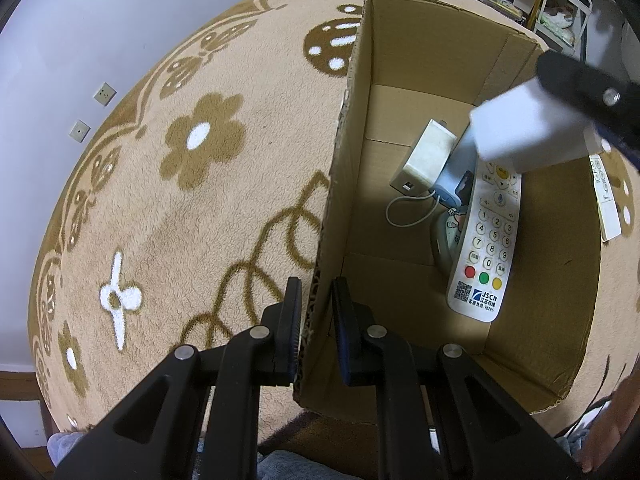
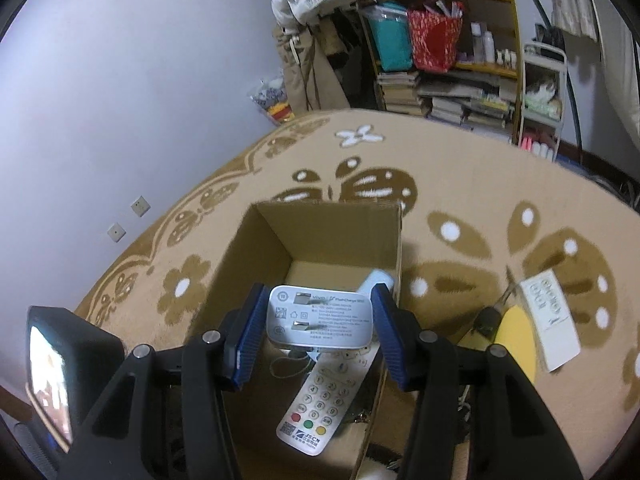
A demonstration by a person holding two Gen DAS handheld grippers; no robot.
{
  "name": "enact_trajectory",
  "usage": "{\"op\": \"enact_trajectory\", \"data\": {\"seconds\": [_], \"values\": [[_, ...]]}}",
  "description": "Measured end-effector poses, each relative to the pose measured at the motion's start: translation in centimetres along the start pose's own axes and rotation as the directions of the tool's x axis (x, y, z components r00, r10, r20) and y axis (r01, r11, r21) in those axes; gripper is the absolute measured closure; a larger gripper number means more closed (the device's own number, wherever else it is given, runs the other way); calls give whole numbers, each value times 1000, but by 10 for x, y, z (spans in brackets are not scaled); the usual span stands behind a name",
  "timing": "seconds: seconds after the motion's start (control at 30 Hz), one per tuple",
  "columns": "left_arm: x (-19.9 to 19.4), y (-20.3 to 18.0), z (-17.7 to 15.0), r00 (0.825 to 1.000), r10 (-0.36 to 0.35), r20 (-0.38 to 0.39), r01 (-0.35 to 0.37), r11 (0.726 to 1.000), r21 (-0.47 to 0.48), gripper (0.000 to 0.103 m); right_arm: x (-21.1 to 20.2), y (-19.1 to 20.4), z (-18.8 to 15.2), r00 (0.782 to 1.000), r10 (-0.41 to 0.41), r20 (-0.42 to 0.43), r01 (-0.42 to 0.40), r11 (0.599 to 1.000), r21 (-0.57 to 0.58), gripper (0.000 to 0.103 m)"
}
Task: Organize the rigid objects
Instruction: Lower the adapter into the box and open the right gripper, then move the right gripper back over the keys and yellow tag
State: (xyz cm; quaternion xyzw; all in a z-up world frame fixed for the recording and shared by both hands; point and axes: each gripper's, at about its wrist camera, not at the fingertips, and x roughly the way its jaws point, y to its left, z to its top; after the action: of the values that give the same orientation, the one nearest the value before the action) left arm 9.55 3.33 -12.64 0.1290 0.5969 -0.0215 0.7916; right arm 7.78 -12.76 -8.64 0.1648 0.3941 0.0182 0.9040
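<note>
An open cardboard box (image 1: 420, 64) (image 2: 276, 240) stands on the patterned rug. My left gripper (image 1: 316, 312) is shut on the box's near left wall, one finger outside and one inside. My right gripper (image 2: 316, 328) is shut on a white charger block (image 2: 320, 322) (image 1: 532, 128), holding it above the box's inside. In the box lie a white remote with coloured buttons (image 1: 486, 240) (image 2: 320, 396), a cream adapter with a cable (image 1: 424, 156) and a pale blue item (image 1: 452, 184) (image 2: 378, 280) partly under the remote.
A second white remote (image 2: 550, 320) (image 1: 606, 200) lies on the rug right of the box, beside a yellow round object (image 2: 518, 340). Crowded shelves (image 2: 460, 60) stand at the back. The lilac wall (image 2: 140, 80) runs along the left. A hand (image 1: 608, 436) shows at bottom right.
</note>
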Motion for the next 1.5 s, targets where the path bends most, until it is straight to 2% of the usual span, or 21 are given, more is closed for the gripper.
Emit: {"op": "enact_trajectory", "data": {"seconds": [0.37,0.53,0.77,0.83,0.9,1.1,1.37,1.5], "values": [[0,1,0,1000,2,0,-2,1000,-1,88,16,5,-10,998,-33,-53,33,999,-9,47],[0,1,0,1000,2,0,-2,1000,-1,88,8,10,-8,1000,5,-23,-5,1000,-5,47],[1,2,0,1000,0,0,0,1000,-5,88,-2,12,-2,999,-36,-12,36,999,-28,46],[1,2,0,1000,-4,-1,4,1000,-6,88,-5,9,1,998,-56,-8,56,998,-19,43],[2,2,0,1000,4,0,-4,1000,-4,88,-7,5,3,997,-74,-1,73,997,-17,33],[1,2,-1,1000,3,1,-3,1000,-3,88,-20,-10,9,992,-121,18,121,993,8,13],[1,1,-1,1000,6,2,-6,1000,1,88,-28,-41,9,976,-215,-37,216,976,22,9],[1,0,-2,1000,8,2,-8,1000,2,88,-31,-65,-1,970,-236,-58,240,967,84,9]]}}
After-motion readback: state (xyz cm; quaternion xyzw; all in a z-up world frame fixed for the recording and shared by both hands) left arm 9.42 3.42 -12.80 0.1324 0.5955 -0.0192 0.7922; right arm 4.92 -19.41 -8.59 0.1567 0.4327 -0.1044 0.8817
